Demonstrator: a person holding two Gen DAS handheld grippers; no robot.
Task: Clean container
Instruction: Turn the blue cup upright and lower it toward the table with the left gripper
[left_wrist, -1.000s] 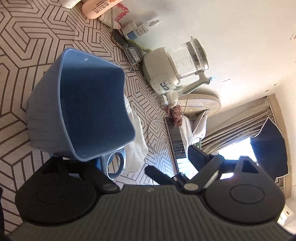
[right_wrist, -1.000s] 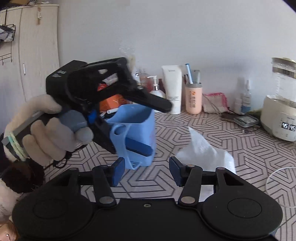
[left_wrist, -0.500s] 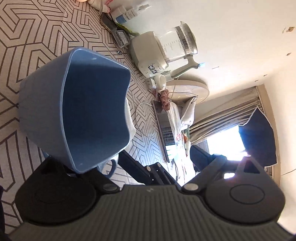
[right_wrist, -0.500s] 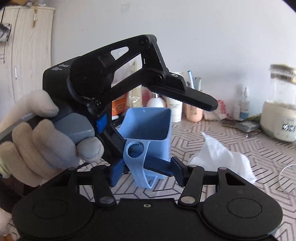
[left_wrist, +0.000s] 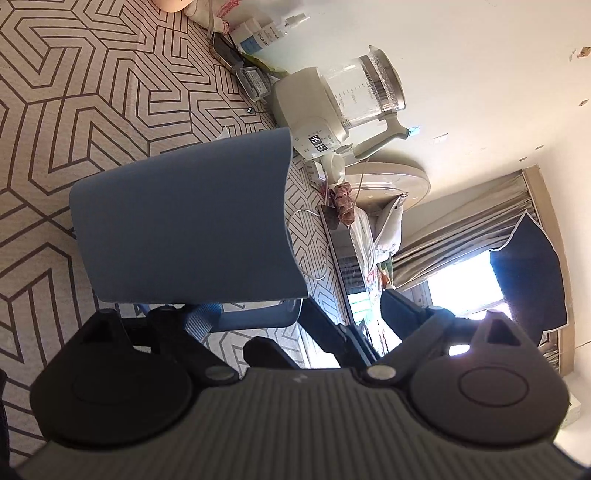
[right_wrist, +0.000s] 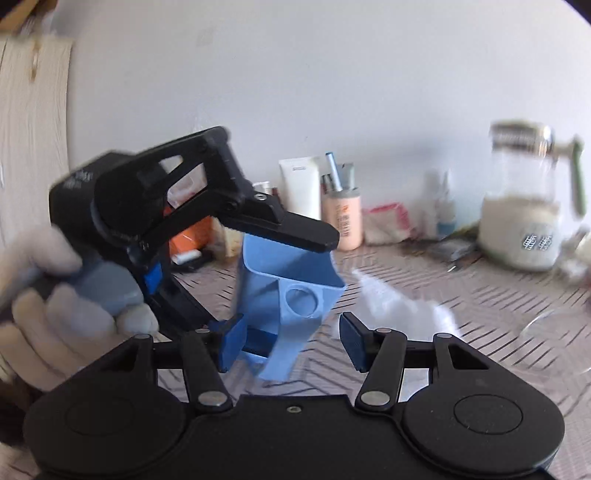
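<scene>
The blue plastic container (left_wrist: 184, 225) with a looped handle (right_wrist: 291, 332) is held in the air by my left gripper (right_wrist: 280, 288), whose jaws are shut on its wall. In the left wrist view I see its outer side, not the inside. In the right wrist view the container (right_wrist: 288, 273) hangs tilted just beyond my right gripper (right_wrist: 291, 341), which is open and empty, its blue pads (right_wrist: 351, 339) either side of the handle. A crumpled white tissue (right_wrist: 399, 306) lies on the patterned table behind the container.
A glass kettle on a white base (right_wrist: 524, 229) stands at the right, also in the left wrist view (left_wrist: 332, 110). Tubes and bottles (right_wrist: 325, 210) line the back wall. A clear glass rim (right_wrist: 554, 325) sits at the right. The patterned tablecloth (left_wrist: 74, 92) covers the table.
My left gripper has rotated the container so its opening turned away from the left camera. The container came closer to my right gripper, whose view is now blurred by motion.
</scene>
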